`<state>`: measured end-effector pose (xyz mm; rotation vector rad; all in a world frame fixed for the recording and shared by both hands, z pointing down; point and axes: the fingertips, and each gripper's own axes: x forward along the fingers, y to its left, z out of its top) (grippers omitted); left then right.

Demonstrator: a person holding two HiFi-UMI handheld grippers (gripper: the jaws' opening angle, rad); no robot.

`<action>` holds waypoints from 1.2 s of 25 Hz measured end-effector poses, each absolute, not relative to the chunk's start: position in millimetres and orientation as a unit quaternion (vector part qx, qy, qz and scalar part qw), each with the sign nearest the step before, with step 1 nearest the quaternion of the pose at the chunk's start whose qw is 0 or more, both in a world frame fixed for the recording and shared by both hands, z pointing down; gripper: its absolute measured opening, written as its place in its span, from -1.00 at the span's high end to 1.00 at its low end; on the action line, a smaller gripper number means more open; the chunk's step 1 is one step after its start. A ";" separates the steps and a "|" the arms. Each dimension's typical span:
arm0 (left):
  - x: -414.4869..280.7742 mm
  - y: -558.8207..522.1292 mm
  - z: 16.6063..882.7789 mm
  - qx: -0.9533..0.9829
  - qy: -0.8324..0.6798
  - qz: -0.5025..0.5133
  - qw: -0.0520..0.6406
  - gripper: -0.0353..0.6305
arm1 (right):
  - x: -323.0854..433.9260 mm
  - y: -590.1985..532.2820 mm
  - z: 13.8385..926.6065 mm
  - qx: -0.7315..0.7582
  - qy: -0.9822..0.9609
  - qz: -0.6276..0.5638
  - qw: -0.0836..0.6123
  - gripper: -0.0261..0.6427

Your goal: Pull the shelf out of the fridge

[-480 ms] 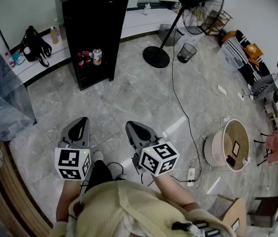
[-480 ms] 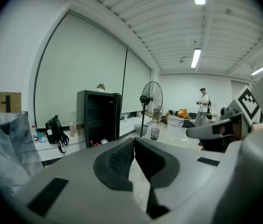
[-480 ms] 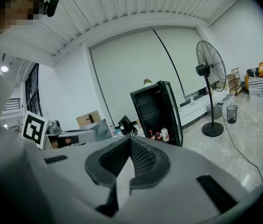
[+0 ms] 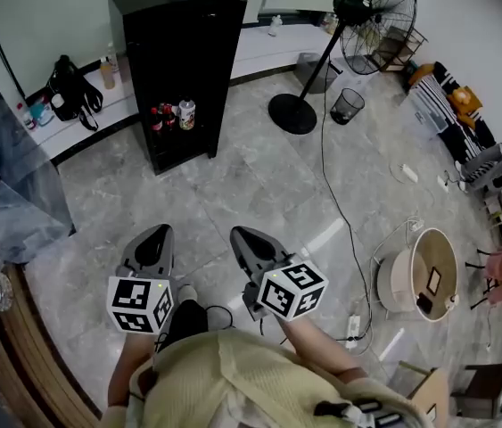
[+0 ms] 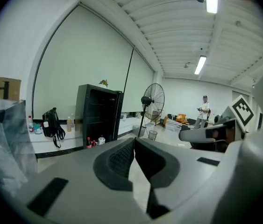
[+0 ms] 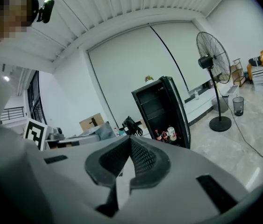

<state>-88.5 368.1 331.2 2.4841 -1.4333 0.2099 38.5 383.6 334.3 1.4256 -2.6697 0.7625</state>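
A small black fridge (image 4: 179, 69) stands open across the floor, far ahead of me. Inside it I make out dark shelves (image 6: 157, 107) and, at the bottom, bottles and a can (image 4: 172, 114). My left gripper (image 4: 155, 238) is shut and empty, held low in front of my body. My right gripper (image 4: 244, 238) beside it is shut and empty too. Both point toward the fridge (image 5: 97, 115) and are well short of it. The fridge door (image 6: 181, 108) stands open at its right side.
A standing fan (image 4: 357, 25) and a small bin (image 4: 346, 105) stand right of the fridge. A cable (image 4: 335, 185) runs across the tiled floor to a round basket (image 4: 420, 279). A plastic-covered object (image 4: 5, 185) and a wooden counter edge (image 4: 32, 346) lie at my left. A person (image 5: 203, 108) stands far off.
The fridge sits slightly lower and further right in the head view, and both grippers have shifted a little with it. Both stay shut.
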 end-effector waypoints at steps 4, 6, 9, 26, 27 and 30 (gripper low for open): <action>-96.9 352.5 334.7 0.860 -0.485 0.051 0.150 0.84 | 25.4 366.8 337.0 0.450 -0.859 0.244 0.019 0.87; -99.3 344.3 336.0 0.862 -0.480 0.043 0.158 0.84 | 21.2 357.2 340.0 0.450 -0.858 0.247 0.025 0.87; -107.0 331.8 339.9 0.861 -0.478 0.041 0.166 0.84 | 12.3 342.6 342.0 0.446 -0.857 0.255 0.021 0.87; -149.4 249.8 346.6 0.854 -0.489 0.012 0.177 0.84 | -32.5 259.5 350.7 0.438 -0.852 0.287 0.003 0.86; -146.2 244.8 347.5 0.854 -0.488 0.008 0.179 0.84 | -29.4 253.6 351.5 0.439 -0.851 0.287 0.002 0.85; -134.7 226.6 352.5 0.855 -0.482 0.000 0.193 0.84 | -21.6 229.6 357.1 0.435 -0.851 0.295 -0.003 0.80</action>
